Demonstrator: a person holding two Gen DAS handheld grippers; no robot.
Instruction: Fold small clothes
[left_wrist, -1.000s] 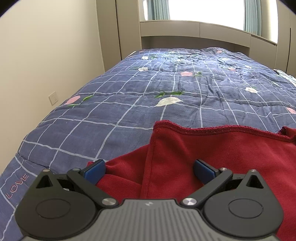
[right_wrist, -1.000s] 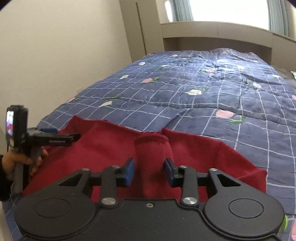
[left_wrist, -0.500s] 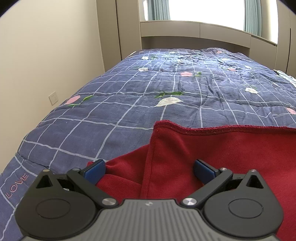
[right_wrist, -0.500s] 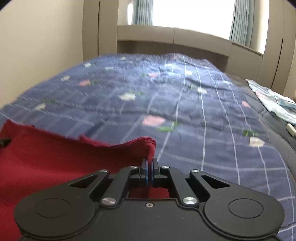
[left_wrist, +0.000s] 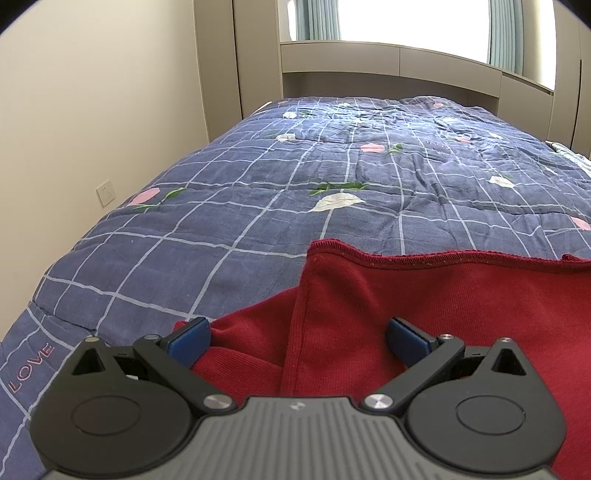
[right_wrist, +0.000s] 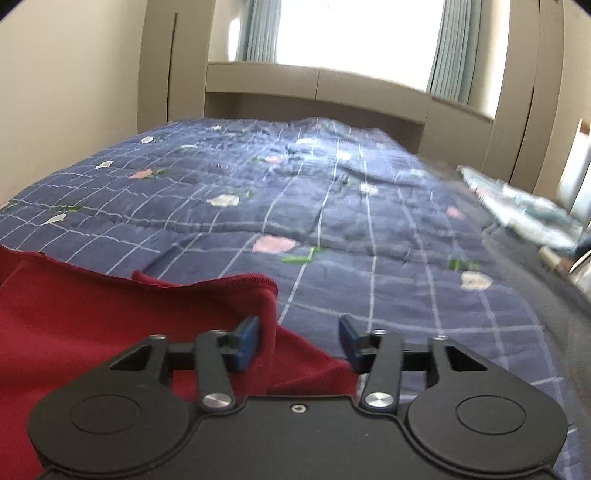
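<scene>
Left wrist view: your left gripper (left_wrist: 297, 338) hangs low over the red garment (left_wrist: 424, 314), its blue fingers (left_wrist: 188, 339) spread wide and gripping nothing.
Cloth under it: a folded layer of the garment with a stitched hem lies between and beneath those fingers; neither pad presses on it.
Garment position: it sits at the near end of the blue checked quilt (left_wrist: 332, 177), filling the lower right of your view, with a lower layer poking out to the left.
Surroundings: a wall socket (left_wrist: 106, 192) shows on the cream wall to the left of the bed.
Right wrist view: your right gripper (right_wrist: 299, 339) is opening, its jaws parting over the garment's right corner (right_wrist: 221, 302).
Fingers: the left pad (right_wrist: 247, 341) sits just beside a raised fold of red cloth, the right pad over the cloth's edge; they are released, clamping nothing.
Garment here: it spreads to the lower left on the quilt (right_wrist: 332, 206).
Far right: pale patterned fabric (right_wrist: 517, 206) lies at the bed's edge, blurred.
</scene>
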